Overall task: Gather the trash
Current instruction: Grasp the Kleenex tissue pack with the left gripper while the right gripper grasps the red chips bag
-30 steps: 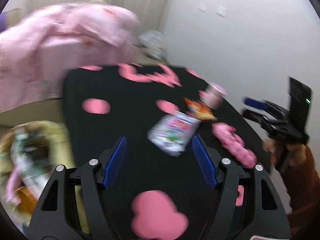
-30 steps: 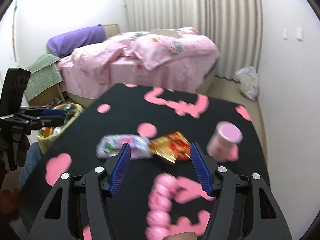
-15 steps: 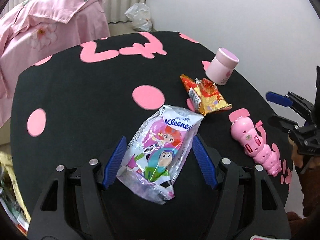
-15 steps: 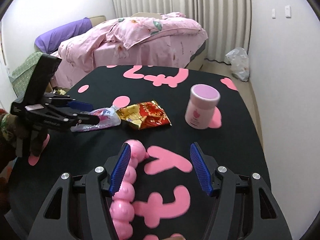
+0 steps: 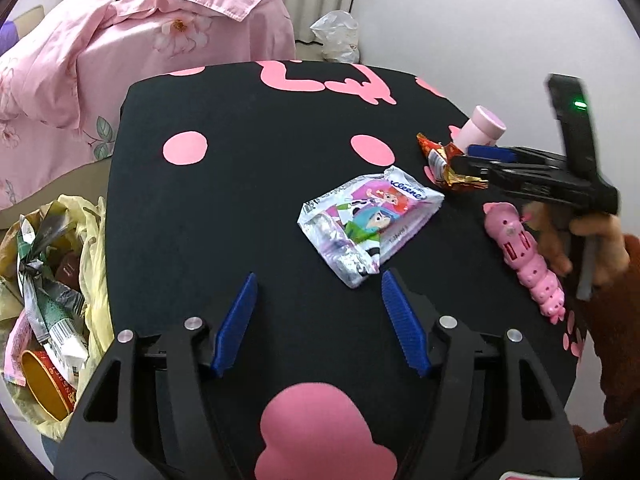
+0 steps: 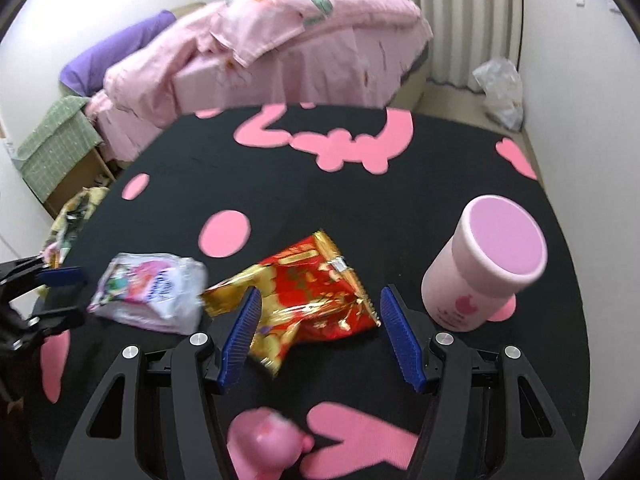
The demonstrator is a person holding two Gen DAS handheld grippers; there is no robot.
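- Closing on the red-and-gold snack wrapper (image 6: 308, 296), lying crumpled on the black worktop (image 6: 360, 208) between the right gripper (image 6: 316, 332) fingers, which stand apart around it, nothing held; best lowered until both pads bracket the foil's bunched middle, then squeezed, clear of the pink jar (image 6: 480, 268) just beside.
- Lying ahead of the left gripper (image 5: 318, 320), fingers apart and empty: tissue pack (image 5: 370, 222), printed "Kleene…", cartoon figures on it.
- Waiting beyond the worktop's left edge: yellow trash bag (image 5: 52, 296); writing there too small to read.
- Leaving alone the pink toy (image 5: 524, 260); probably not trash.
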